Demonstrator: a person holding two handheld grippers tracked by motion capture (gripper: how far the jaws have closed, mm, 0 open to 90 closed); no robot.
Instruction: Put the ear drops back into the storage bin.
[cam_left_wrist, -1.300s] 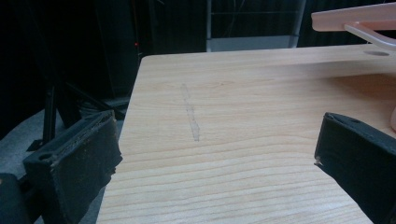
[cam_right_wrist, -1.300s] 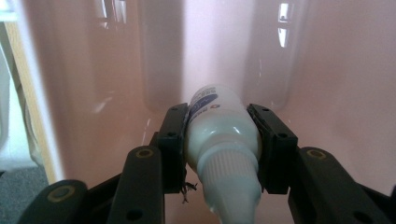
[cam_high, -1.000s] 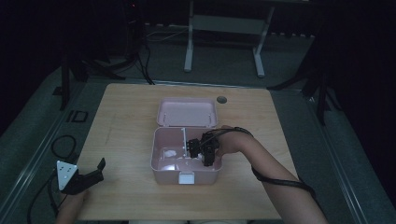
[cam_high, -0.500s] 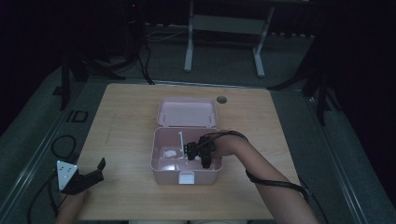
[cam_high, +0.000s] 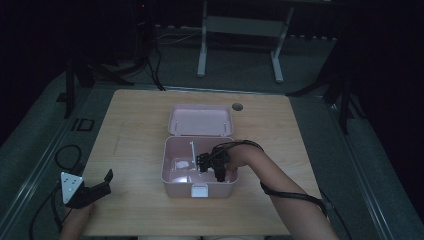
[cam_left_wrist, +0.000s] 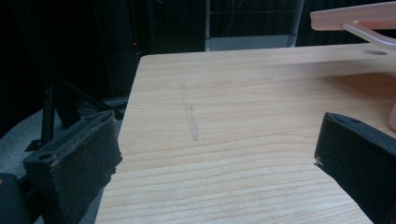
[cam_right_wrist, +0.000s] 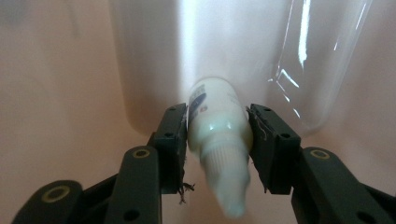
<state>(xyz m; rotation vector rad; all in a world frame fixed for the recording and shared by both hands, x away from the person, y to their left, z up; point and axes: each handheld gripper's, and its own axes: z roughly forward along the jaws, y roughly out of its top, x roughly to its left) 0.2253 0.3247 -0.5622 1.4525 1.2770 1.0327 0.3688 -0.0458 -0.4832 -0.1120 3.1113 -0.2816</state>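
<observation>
Bottle (small, white) pinched by right claw inside pink box; left claw gapes

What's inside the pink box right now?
In the pink box the right tool grips a small white bottle beside clear plastic. The hand covers the box's right part.
</observation>
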